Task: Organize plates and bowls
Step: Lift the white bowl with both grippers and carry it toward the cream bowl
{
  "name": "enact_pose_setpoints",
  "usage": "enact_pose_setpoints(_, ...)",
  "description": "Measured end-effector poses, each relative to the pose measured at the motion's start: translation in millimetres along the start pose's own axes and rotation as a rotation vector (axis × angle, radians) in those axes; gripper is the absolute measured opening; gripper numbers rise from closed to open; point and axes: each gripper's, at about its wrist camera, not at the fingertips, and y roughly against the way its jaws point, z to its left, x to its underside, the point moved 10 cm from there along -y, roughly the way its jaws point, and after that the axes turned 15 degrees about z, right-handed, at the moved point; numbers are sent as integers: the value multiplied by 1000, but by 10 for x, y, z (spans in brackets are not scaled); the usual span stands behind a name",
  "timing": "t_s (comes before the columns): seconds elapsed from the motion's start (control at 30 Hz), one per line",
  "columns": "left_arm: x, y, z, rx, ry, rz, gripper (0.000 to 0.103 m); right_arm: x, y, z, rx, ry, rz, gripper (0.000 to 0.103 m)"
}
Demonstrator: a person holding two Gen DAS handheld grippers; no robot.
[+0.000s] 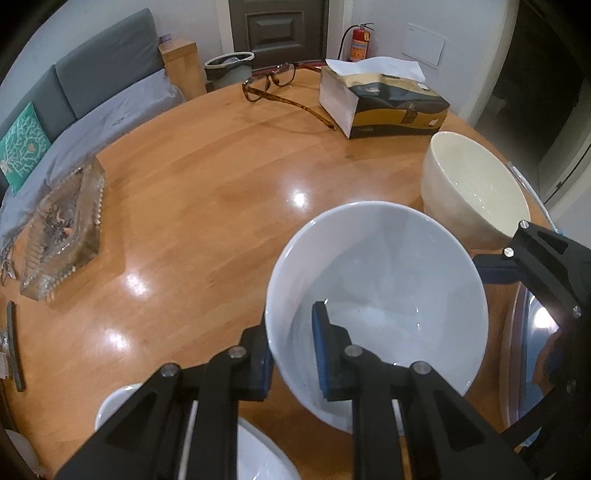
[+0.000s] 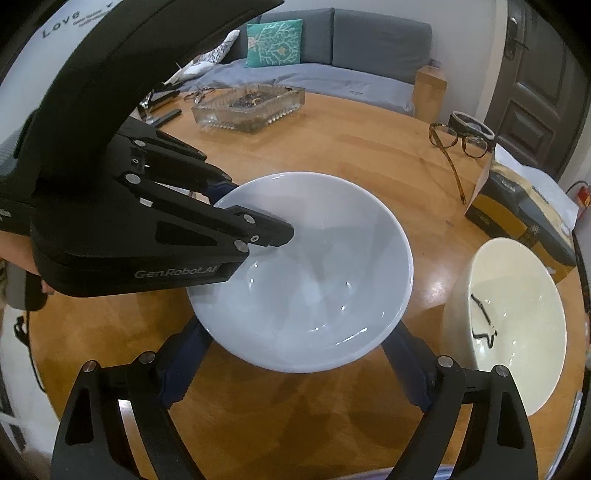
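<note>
Glossy round wooden table under both claws, ceiling lights glinting off its varnish. The left gripper is clamped on the near wall of the white bowl, one blue-padded finger inside, the other outside the rim. That bowl is smooth glazed ceramic, deep and round, and it looks tipped toward the camera. From the other wrist, the right gripper stands spread wide, its fingers flanking the white bowl's underside with nothing pinched; whether they touch it I cannot tell. Just right of it sits a cream bowl, thicker-walled, with a dark squiggle inside. Farther out: a tissue box, tortoiseshell glasses, and left, a ribbed glass ashtray. Beyond, a grey sofa with a teal cushion, and a panelled door.
</note>
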Motion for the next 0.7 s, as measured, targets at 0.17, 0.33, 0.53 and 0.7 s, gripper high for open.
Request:
enact_pose_setpoints(0.17,-39,-28,18,-7,1,-1,15,-27,-39,7,27,15,-2,90)
enact_pose_setpoints(0.33,-34,-21,29,-9,8,-6,13,-80,-107,-9,60,30,5,94)
enact_pose_setpoints(0.53,-12,95,-16,-1,-2,-29,13,-62,-73,-18,62,20,0,91)
enact_pose_setpoints(0.7,-15,313,-31,-28,0,-60,13,-80,106,-1,68,28,-47,91)
